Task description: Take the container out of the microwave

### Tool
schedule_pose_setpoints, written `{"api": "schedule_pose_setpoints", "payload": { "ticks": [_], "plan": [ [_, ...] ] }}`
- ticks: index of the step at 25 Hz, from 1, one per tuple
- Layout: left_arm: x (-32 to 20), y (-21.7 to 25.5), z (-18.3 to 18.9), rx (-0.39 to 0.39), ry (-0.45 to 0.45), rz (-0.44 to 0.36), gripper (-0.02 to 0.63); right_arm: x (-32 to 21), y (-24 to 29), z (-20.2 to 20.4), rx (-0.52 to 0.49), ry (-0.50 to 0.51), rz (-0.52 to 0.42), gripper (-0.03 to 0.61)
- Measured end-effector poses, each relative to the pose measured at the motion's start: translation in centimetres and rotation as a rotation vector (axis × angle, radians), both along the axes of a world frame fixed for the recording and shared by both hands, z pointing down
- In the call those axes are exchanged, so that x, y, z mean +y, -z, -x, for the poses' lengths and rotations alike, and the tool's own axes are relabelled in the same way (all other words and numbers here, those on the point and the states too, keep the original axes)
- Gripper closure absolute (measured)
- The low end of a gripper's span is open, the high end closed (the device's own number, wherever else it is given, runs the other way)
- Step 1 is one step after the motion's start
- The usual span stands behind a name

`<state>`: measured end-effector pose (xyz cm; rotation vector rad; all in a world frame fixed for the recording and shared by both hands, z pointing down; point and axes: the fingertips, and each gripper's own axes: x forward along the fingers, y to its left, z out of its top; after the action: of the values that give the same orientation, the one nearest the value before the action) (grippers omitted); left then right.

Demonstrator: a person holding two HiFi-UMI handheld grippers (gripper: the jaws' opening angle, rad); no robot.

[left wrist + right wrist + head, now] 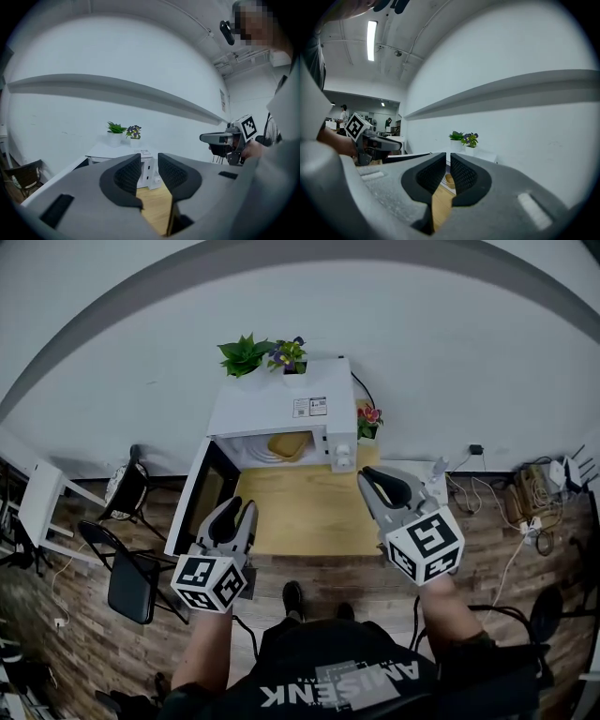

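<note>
The white microwave (281,409) stands at the back of a wooden table (300,517), and its door (200,495) is swung open to the left. Inside, a tan container (289,444) rests on a white plate. The right gripper view shows a sliver of this container (449,179) between the jaws. My left gripper (239,512) hovers by the door's lower edge, open with nothing between its pads (129,176). My right gripper (380,479) hangs in front of the microwave's right side, its jaws a narrow gap apart and empty. Both point level at the microwave, well short of it.
Two potted plants (246,354) sit on top of the microwave, and a small flower pot (368,420) stands to its right. Black chairs (127,568) stand on the floor at the left. Cables and a power strip (525,498) lie at the right.
</note>
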<state>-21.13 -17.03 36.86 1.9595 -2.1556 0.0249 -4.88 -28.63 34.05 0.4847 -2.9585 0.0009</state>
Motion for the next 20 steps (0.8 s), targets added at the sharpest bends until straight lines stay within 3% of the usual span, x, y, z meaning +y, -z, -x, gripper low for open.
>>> {"api": "schedule_pose_setpoints", "payload": {
  "ticks": [7, 20],
  "plan": [
    [-3.9, -1.6, 3.1, -0.08, -0.116, 0.041, 0.457, -2.1, 0.1, 1.9, 0.006, -0.087, -0.001, 0.551],
    [-10.6, -7.0, 6.5, -0.161, -0.283, 0.155, 0.43, -4.6, 0.2, 3.8, 0.02, -0.225, 0.009, 0.503]
  ]
}}
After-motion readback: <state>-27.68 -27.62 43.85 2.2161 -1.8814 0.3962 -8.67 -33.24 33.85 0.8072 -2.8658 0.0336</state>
